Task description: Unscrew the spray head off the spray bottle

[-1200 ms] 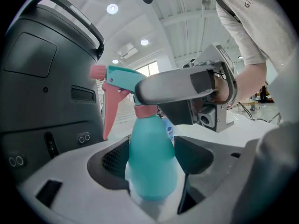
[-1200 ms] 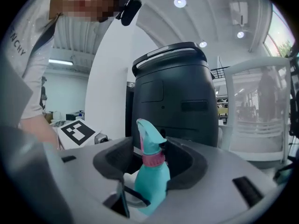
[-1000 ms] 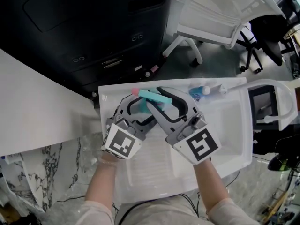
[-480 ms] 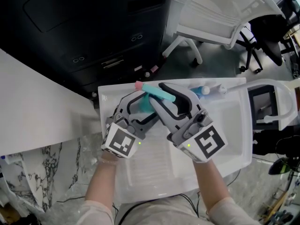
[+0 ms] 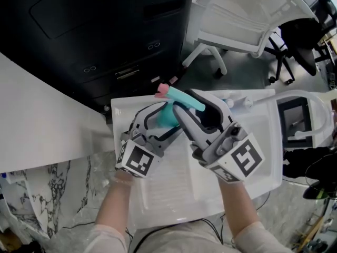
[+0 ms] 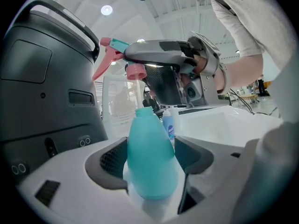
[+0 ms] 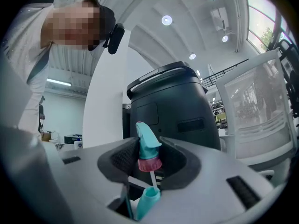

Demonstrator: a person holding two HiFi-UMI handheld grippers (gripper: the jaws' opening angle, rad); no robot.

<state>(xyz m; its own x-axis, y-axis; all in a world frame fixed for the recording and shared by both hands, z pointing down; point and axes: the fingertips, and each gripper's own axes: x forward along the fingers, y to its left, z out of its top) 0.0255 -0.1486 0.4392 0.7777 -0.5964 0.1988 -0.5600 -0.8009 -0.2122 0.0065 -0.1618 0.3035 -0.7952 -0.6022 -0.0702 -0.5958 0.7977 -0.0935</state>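
Note:
A teal spray bottle [image 6: 152, 157] stands upright between the pads of my left gripper [image 6: 152, 164], which is shut on its body; its neck is bare and open. My right gripper [image 7: 149, 155] is shut on the teal spray head [image 7: 148, 146] just above its pink collar [image 7: 149, 164]. The head hangs clear above the bottle, and its thin dip tube [image 7: 152, 178] still reaches down into the neck [image 7: 147, 199]. In the head view the bottle [image 5: 167, 117] sits under the spray head [image 5: 183, 98], with the left gripper [image 5: 158, 116] and right gripper [image 5: 196, 103] close together.
Both grippers work over a white tray [image 5: 263, 146] on a table. A small blue-labelled bottle [image 6: 168, 125] stands at the tray's far side. A big black machine [image 5: 105, 30] stands behind, and a white chair [image 5: 247, 20] is at the back right.
My right gripper has risen and moved away with the spray head, so the pink collar has come off the bottle neck. The left gripper and bottle have stayed put.

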